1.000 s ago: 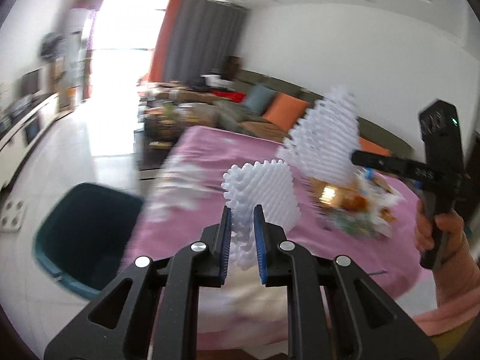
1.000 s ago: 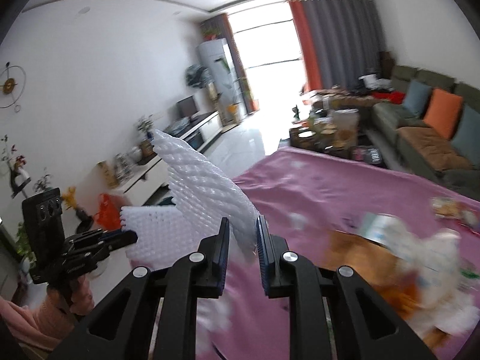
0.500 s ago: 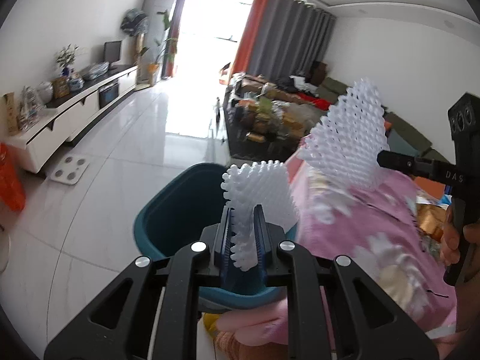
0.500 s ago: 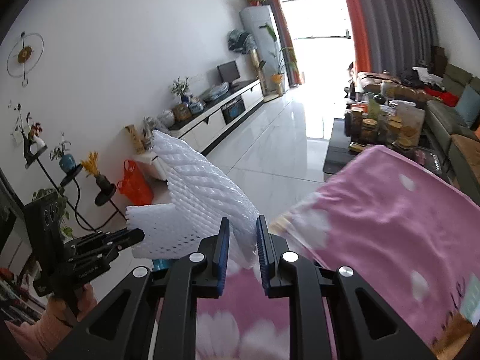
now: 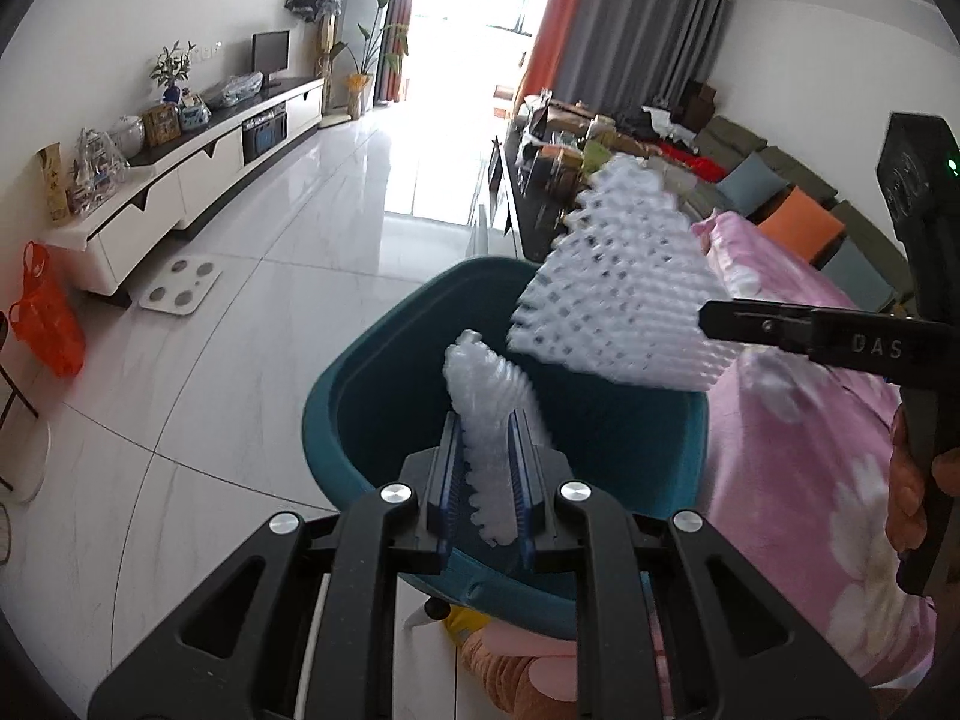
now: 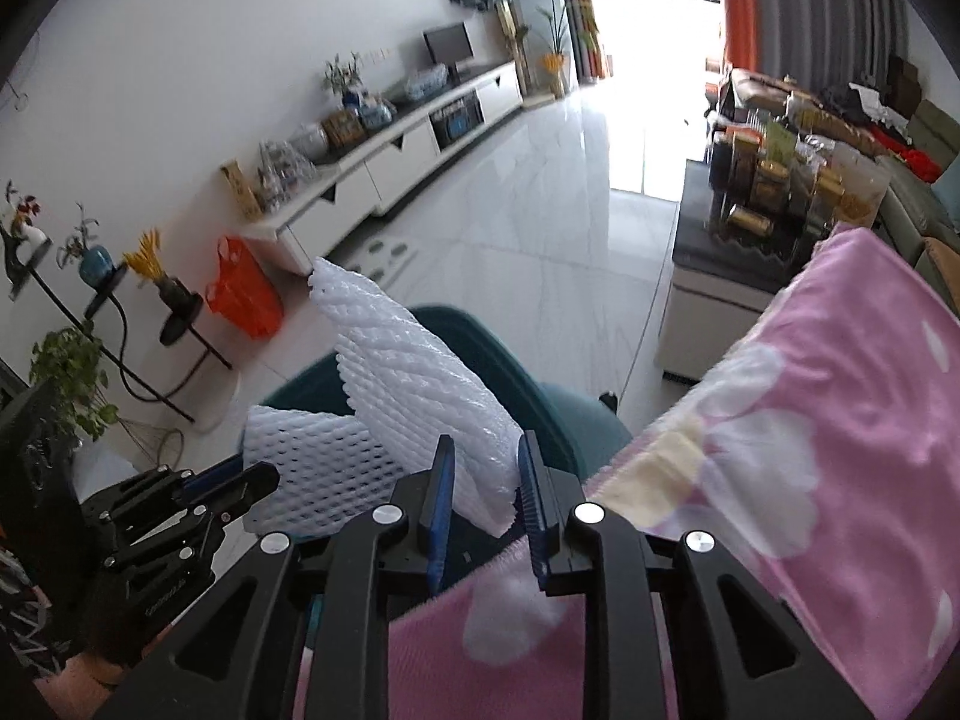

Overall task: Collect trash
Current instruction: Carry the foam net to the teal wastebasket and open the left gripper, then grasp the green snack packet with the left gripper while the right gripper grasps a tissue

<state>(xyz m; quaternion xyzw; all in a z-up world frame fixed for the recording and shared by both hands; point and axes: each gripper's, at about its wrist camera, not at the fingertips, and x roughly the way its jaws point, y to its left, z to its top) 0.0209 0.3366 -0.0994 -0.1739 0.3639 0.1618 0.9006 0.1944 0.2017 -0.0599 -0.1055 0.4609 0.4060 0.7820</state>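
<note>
The left gripper (image 5: 486, 480) points down into a teal plastic bin (image 5: 336, 420) and pinches a white foam fruit net (image 5: 486, 402) between its blue-lined pads; the net stands up from the narrow jaws over the bin's dark inside. Up and to the right of it, the right gripper (image 5: 714, 321) reaches in from the side with a second, larger foam net (image 5: 618, 294), which hangs over the bin's far right rim.

In the right wrist view, the right gripper (image 6: 486, 480) has the larger foam net (image 6: 420, 378) between its pads, and its jaws are opening; the net's lower corner lies against the right pad, while contact with the left pad is hard to tell. The left gripper (image 6: 252, 480) sits low on the left with the smaller net (image 6: 306, 468) just beside the larger one.

Both nets are soft, ribbed foam mesh with open diamond cells and scalloped edges, flattened into sleeves. The bin (image 6: 540, 390) is smooth and round-cornered with a rolled rim.

A pink flowered blanket (image 5: 798, 438) on the table edge lies close against the bin on the right. Ahead and to the left, glossy white floor tiles (image 5: 270, 276) run open toward a low white TV cabinet (image 5: 180, 180); an orange plastic bag (image 5: 48, 324) sits by the cabinet's near end.
</note>
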